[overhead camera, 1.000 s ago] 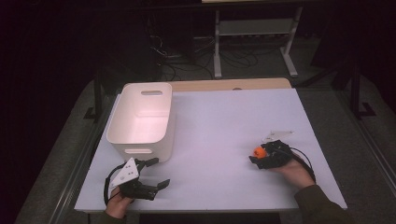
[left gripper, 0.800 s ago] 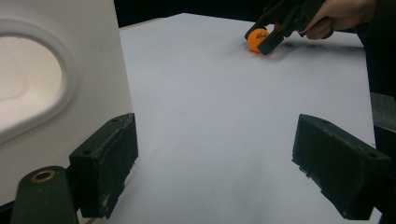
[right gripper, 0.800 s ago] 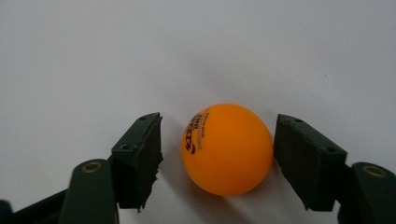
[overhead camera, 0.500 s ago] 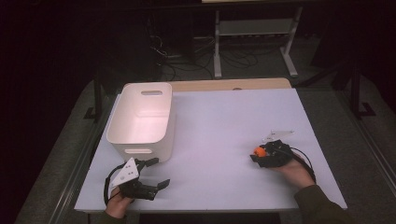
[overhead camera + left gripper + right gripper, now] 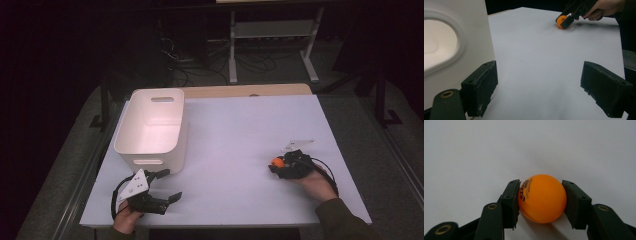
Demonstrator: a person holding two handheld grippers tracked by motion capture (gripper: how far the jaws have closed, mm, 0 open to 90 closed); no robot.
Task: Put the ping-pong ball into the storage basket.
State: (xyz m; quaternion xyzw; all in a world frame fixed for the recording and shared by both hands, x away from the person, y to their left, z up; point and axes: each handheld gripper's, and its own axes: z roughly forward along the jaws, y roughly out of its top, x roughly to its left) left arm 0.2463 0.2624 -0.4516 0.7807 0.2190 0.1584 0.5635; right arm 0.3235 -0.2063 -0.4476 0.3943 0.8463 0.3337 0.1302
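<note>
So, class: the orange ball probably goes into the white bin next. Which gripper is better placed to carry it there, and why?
The right gripper: its pads already press both sides of the orange ball. The left gripper is open and empty beside the white bin.

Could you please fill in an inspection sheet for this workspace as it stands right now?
Surface: white table, flat and evenly lit.
Job's things: orange ball on the table at its right side, with small black print on it; white bin at the left, upright, with nothing seen inside.
Clutter: a small clear plastic piece just beyond the right claw.
Grippers: right claw has just closed; its pads press both sides of the ball. Left claw is open, with nothing between its jaws, low over the table near the bin's front wall.
Cables: a black cable loops beside the right hand; more lie on the floor behind the table.
Surroundings: dark room, a metal stand behind the table.
</note>
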